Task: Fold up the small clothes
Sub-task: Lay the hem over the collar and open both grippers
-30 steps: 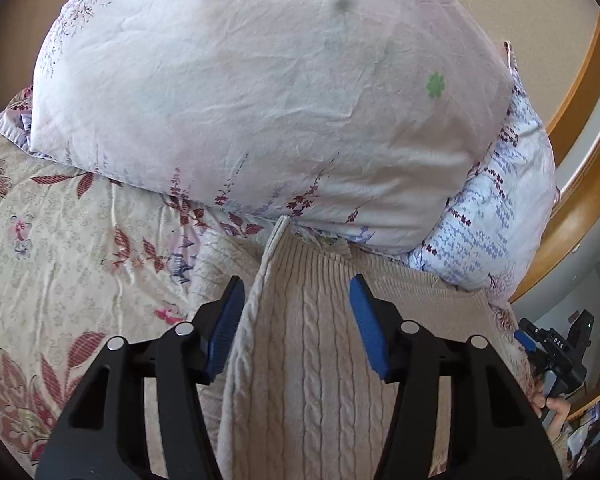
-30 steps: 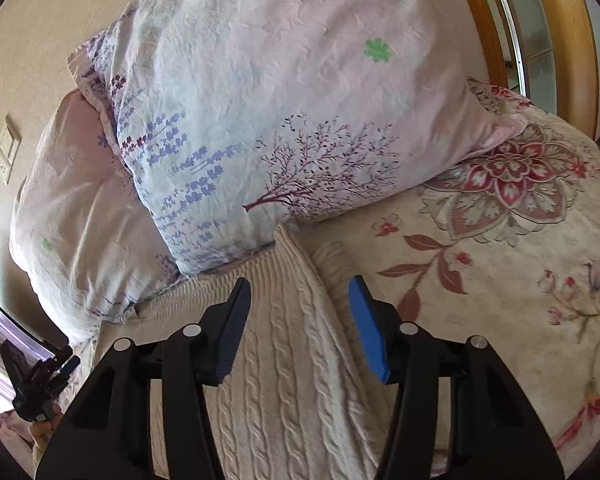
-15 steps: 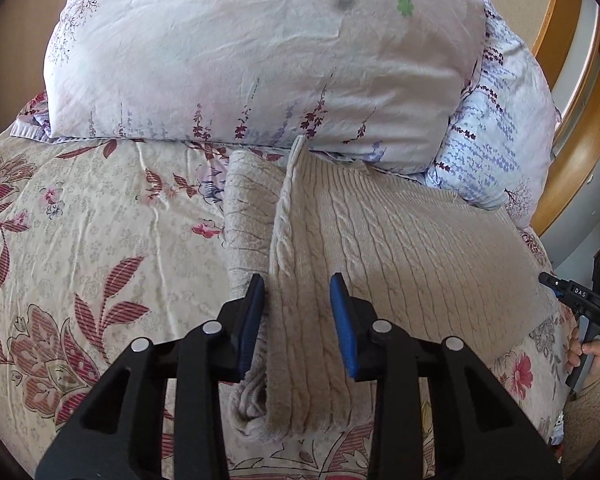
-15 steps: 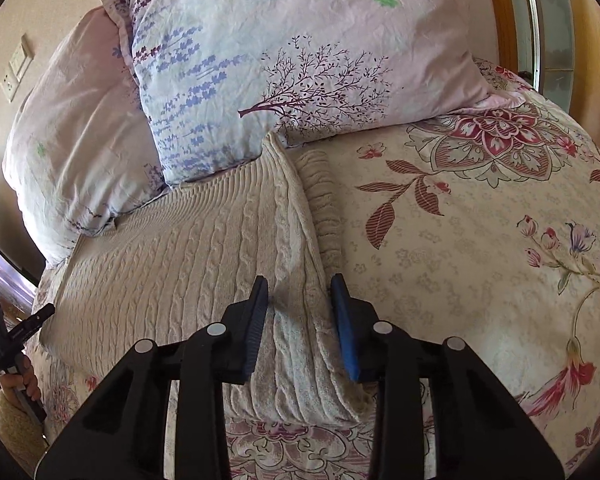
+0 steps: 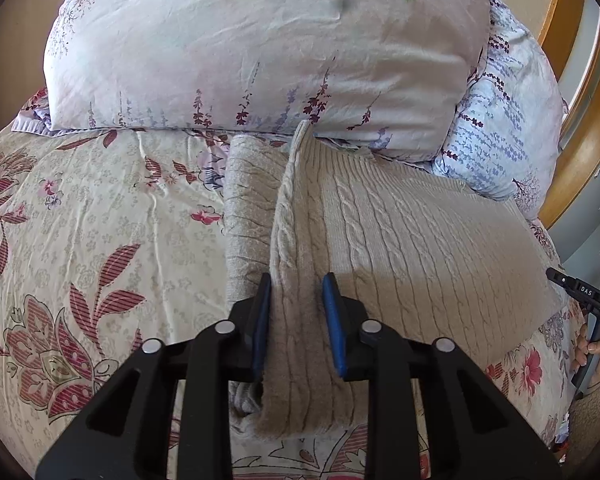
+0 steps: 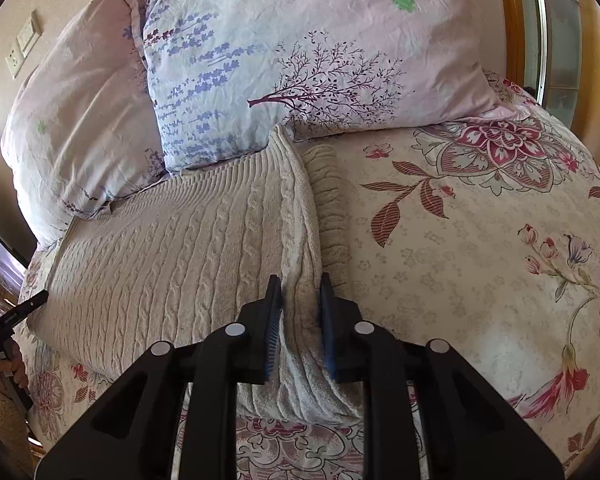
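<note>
A beige cable-knit sweater (image 5: 420,240) lies flat on the floral bedspread (image 5: 80,220), its sleeves folded in along both sides. My left gripper (image 5: 296,280) is at the sweater's left folded edge near the hem. Its jaws are closing, and the blue pads pinch a raised ridge of knit. In the right wrist view the sweater (image 6: 180,248) spreads to the left. My right gripper (image 6: 300,280) is at its right folded edge, jaws closing too, with a ridge of knit squeezed between the pads.
Two flowered pillows (image 5: 260,40) (image 5: 508,132) lean against the sweater's far end. A wooden frame (image 5: 580,160) runs along the right. A person's hand (image 6: 8,368) shows at the left edge of the right wrist view. A wall socket (image 6: 24,48) is at upper left.
Both grippers dropped and drew back from the pillows to the sweater's near end. Their jaws narrowed from wide apart to pinching the folded side edges.
</note>
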`<act>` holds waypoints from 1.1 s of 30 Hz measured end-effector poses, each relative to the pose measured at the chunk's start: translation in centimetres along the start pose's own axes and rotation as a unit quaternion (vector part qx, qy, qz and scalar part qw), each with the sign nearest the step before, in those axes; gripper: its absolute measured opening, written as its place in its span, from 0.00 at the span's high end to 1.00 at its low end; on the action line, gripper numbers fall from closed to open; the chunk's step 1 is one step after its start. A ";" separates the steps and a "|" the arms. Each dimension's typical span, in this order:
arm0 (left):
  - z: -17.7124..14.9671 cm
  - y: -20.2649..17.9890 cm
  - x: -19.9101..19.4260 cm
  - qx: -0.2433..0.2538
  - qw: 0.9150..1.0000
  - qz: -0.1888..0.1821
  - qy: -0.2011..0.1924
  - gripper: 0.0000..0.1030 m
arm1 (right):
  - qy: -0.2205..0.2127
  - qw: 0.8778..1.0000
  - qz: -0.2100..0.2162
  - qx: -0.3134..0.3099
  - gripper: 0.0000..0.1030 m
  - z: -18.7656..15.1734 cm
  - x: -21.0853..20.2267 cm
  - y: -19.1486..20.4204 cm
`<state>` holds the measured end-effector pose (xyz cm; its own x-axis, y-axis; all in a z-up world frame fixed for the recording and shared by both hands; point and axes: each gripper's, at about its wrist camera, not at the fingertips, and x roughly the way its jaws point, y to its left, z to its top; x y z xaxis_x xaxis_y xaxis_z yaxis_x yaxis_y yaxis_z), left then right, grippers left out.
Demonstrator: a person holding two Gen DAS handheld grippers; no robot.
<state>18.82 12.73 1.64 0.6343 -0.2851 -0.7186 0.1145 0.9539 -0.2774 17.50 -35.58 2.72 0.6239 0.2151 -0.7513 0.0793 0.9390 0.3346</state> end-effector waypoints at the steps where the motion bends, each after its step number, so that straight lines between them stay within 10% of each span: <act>1: 0.0 0.2 -0.1 -0.004 1.000 -0.008 0.002 0.92 | -0.003 1.000 0.002 -0.001 0.88 0.0 -0.2 0.1; 13: -0.5 1.6 -3.6 -0.046 0.996 -0.077 -0.011 0.93 | -0.043 0.999 0.021 0.012 0.89 -0.3 -4.0 0.3; 27: -1.8 1.5 -2.5 -0.019 0.999 -0.047 -0.001 0.88 | 0.008 0.998 -0.061 -0.009 0.86 -1.0 -1.2 0.6; 33: -0.1 -0.6 -5.7 0.027 0.996 -0.027 -0.084 0.49 | -0.053 0.996 -0.057 -0.043 0.49 0.3 -3.3 2.8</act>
<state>15.11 13.73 5.84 0.7450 -0.3205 -0.5850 0.1898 0.9426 -0.2746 15.86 -33.72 6.32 0.6939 0.0796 -0.7156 0.0913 0.9761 0.1970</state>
